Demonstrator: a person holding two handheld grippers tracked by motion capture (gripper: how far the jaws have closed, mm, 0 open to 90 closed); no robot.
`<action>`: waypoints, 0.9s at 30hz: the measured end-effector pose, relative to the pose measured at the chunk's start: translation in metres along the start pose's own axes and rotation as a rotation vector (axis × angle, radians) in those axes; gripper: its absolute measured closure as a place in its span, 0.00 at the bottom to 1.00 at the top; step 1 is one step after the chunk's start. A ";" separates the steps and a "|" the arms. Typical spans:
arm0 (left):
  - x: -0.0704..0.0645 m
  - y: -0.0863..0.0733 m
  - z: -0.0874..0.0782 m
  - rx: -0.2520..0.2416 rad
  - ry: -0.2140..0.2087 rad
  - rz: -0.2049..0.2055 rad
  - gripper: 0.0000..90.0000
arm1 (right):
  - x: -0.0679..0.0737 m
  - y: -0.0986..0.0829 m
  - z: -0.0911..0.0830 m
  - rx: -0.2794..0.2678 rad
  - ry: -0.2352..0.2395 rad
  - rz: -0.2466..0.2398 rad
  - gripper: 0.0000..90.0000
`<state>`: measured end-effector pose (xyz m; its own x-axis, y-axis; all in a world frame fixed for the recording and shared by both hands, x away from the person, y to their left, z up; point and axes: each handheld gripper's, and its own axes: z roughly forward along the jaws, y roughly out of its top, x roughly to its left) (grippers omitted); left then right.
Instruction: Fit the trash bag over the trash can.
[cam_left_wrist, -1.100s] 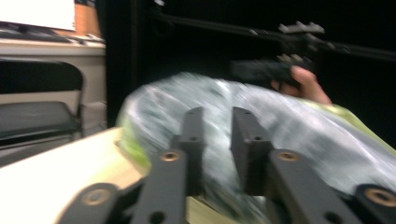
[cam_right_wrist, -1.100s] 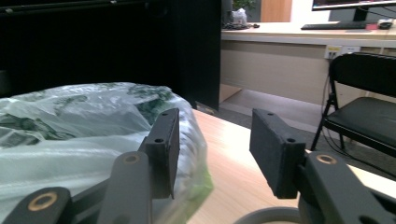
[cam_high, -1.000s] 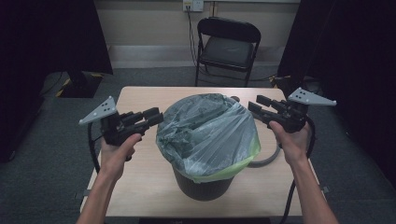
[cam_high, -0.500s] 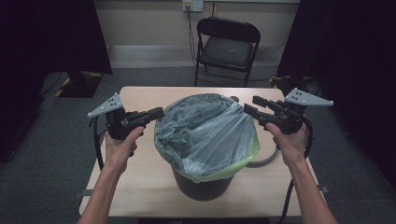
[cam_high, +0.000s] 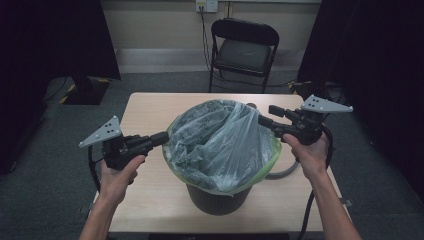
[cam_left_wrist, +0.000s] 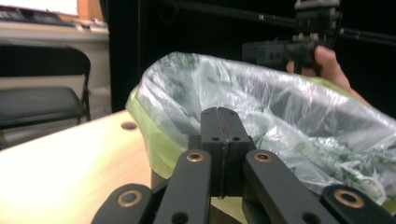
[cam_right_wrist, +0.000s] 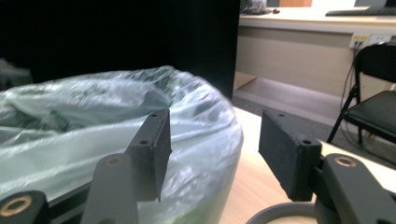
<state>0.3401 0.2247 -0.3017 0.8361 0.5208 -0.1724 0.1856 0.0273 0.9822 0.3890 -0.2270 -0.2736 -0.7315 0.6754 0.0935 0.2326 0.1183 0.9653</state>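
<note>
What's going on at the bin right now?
A person holds a gripper in each hand on either side of a black bin lined with a clear plastic bag on the table. The left gripper is shut, at the bag's near edge. The right gripper is open beside the bag's far rim, gripping nothing.

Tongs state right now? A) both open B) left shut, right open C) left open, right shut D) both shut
B: the left tongs show jaws pressed together with nothing between, by the bag; the right tongs show a clear gap between the jaws.
</note>
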 end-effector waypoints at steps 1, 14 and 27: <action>0.002 0.002 0.001 -0.008 0.002 -0.001 0.98 | 0.000 -0.002 0.000 0.012 0.006 0.003 0.48; 0.011 -0.004 0.028 0.001 0.032 -0.082 0.69 | -0.005 -0.013 -0.011 0.017 0.053 0.033 0.84; 0.004 -0.006 0.017 0.004 0.013 -0.063 0.69 | -0.014 -0.038 -0.019 0.010 0.006 0.010 1.00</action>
<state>0.3513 0.2125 -0.3095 0.8158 0.5294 -0.2329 0.2396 0.0572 0.9692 0.3777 -0.2550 -0.3072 -0.7330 0.6721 0.1049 0.2467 0.1189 0.9618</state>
